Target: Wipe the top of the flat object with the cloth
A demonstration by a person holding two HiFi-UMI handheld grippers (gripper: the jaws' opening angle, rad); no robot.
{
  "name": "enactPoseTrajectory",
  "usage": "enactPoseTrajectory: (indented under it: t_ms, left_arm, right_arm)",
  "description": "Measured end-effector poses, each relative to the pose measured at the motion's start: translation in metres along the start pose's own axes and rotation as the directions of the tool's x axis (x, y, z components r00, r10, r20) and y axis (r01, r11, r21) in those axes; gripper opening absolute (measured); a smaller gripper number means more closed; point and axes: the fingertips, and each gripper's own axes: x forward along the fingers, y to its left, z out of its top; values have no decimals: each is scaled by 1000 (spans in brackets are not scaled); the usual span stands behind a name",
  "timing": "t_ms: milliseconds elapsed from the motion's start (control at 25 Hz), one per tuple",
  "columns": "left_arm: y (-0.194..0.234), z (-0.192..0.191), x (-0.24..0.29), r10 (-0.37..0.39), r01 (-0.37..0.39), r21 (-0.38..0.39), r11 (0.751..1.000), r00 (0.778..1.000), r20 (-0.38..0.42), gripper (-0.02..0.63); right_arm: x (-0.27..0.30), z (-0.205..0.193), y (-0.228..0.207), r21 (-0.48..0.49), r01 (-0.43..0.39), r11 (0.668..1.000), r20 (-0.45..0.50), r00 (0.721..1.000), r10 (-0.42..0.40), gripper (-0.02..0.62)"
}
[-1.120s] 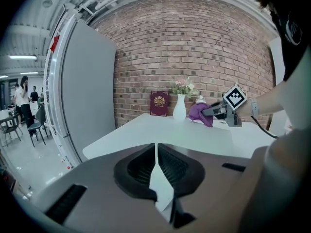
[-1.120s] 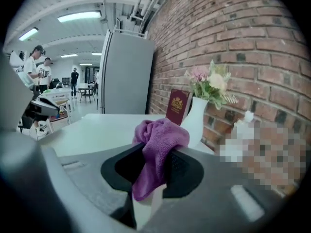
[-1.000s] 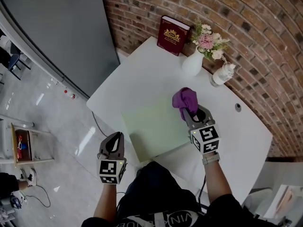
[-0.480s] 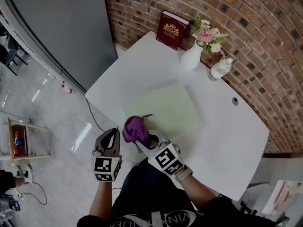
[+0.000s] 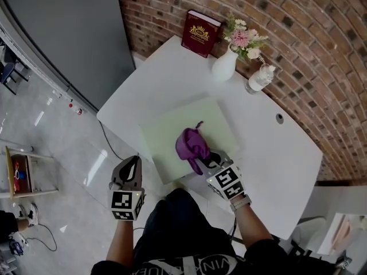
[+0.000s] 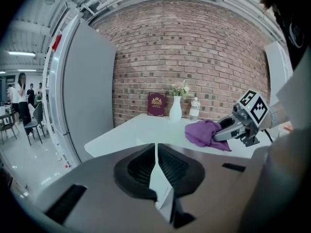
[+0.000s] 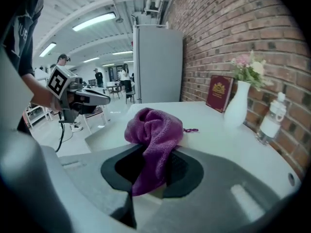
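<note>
The right tool [image 5: 205, 158] is clenched on a crumpled purple terry cloth [image 5: 192, 144], which rests near the middle of the pale green flat mat [image 5: 166, 133] on the white tabletop [image 5: 275, 148]. The left tool [image 5: 131, 164], clenched on nothing, hangs off the mat's near-left edge. Nothing pins the mat, so a hard stroke could slide it.

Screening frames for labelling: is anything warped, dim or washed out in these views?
Head view: sharp; red brick wall bows, pale green flat mat barely stands out from white table. Left gripper view: heavy fisheye, black corners. Right gripper view: purple terry cloth crisp, ceiling strip lights glare.
</note>
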Motion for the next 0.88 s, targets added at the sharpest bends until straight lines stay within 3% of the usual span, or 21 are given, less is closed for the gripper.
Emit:
enactPoseTrajectory:
  t_ms: [160, 320, 440, 640, 760, 880]
  left_arm:
    - [-3, -3, 1, -11, 11, -2, 1000, 999, -34, 23]
    - [-2, 2, 3, -6, 6, 12, 1000, 1000, 1, 23]
    - [-3, 0, 4, -12, 13, 10, 1000, 1000, -20, 23]
    - [-4, -2, 5, -17, 18, 15, 1000, 1000, -25, 23]
    - [-6, 1, 6, -19, 19, 21, 1000, 1000, -2, 23]
    - [-6, 2, 4, -17, 17, 19, 1000, 1000, 3, 23]
  right_arm:
    - [-25, -25, -59, 46, 118, 992, -21, 993, -117, 97]
    - [-45, -42, -103, 83, 206, 975, -41, 978, -203, 97]
    - [-55, -50, -126, 92, 260, 961, -55, 965, -255, 97]
    - [-75, -36, -149, 68, 413, 908, -9, 910, -413, 97]
    - [-81, -5, -130, 77, 414, 907, 90, 903, -420, 97]
    - [-71, 25, -83, 72, 319, 945, 166, 930, -327, 97]
